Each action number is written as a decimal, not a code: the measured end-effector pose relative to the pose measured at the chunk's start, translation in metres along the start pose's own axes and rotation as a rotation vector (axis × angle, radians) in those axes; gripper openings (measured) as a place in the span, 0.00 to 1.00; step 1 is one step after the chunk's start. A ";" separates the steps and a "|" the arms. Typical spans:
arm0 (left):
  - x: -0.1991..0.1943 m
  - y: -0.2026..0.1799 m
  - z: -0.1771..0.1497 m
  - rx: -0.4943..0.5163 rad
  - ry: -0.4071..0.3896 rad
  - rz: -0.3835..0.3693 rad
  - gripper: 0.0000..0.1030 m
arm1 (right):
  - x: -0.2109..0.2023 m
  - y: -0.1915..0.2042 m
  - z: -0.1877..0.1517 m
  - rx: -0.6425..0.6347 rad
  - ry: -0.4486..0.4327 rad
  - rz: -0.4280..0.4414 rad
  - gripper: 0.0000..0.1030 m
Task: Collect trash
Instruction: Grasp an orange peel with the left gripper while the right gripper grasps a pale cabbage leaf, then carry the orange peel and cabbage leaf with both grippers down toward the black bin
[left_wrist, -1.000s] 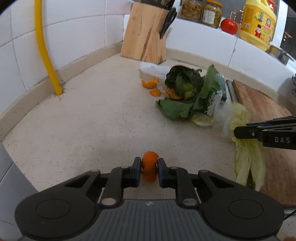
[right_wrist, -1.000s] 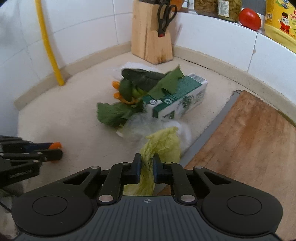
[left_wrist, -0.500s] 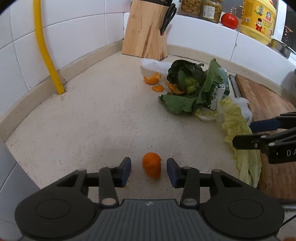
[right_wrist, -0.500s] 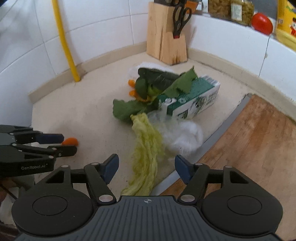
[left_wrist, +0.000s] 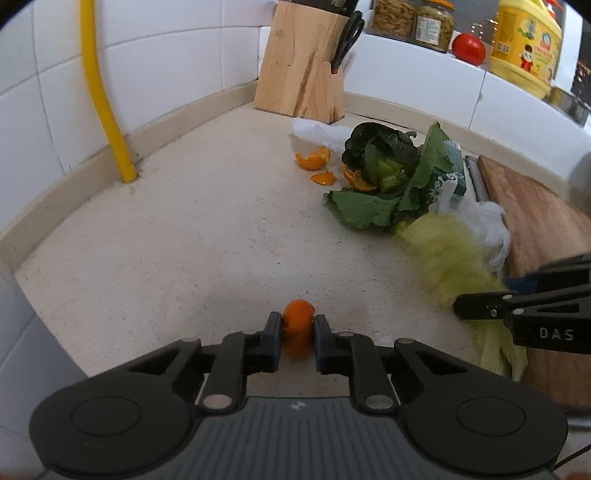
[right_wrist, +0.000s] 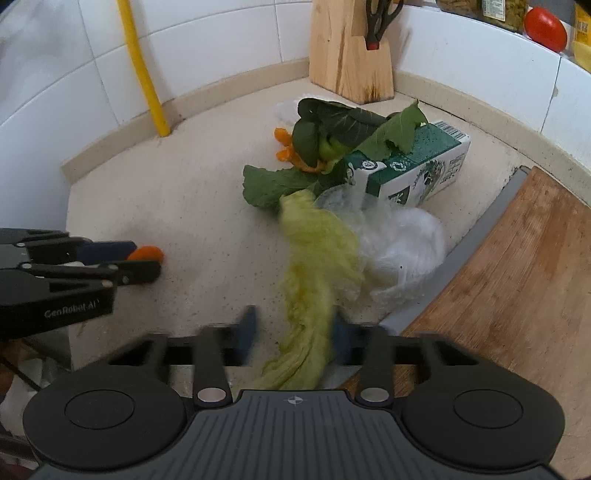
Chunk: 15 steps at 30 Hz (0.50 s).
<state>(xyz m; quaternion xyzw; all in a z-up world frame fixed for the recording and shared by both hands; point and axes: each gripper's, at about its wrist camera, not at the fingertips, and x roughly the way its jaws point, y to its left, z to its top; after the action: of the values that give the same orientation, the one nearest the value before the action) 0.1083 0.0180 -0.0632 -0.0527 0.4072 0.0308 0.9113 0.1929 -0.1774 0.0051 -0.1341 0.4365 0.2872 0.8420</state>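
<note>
My left claw (left_wrist: 297, 328) pinches orange peel piece (left_wrist: 297, 325) on surface (left_wrist: 192, 236). Right claw (right_wrist: 291, 334) half open, blurred, straddling pale cabbage leaf (right_wrist: 317, 266); close low, squarely on leaf before lifting.

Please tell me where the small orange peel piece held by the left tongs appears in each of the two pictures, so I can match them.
Left wrist view: the orange peel piece sits low in the centre, clamped between the left tongs.
Right wrist view: it shows at the left edge, at the tips of the left tongs.
Shared landmark: the wooden knife block in the corner.
</note>
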 end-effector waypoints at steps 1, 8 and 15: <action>0.000 0.000 0.000 0.000 0.001 0.003 0.12 | 0.000 -0.001 0.001 0.017 0.009 0.015 0.16; -0.012 0.001 -0.003 -0.008 -0.004 -0.012 0.12 | -0.012 0.001 0.004 0.057 -0.018 0.048 0.12; -0.030 0.010 -0.005 -0.017 -0.034 -0.007 0.12 | -0.022 0.017 0.011 0.063 -0.057 0.077 0.12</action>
<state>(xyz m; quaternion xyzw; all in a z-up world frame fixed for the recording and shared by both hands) 0.0841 0.0267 -0.0447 -0.0612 0.3912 0.0318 0.9177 0.1802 -0.1665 0.0299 -0.0823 0.4263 0.3093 0.8461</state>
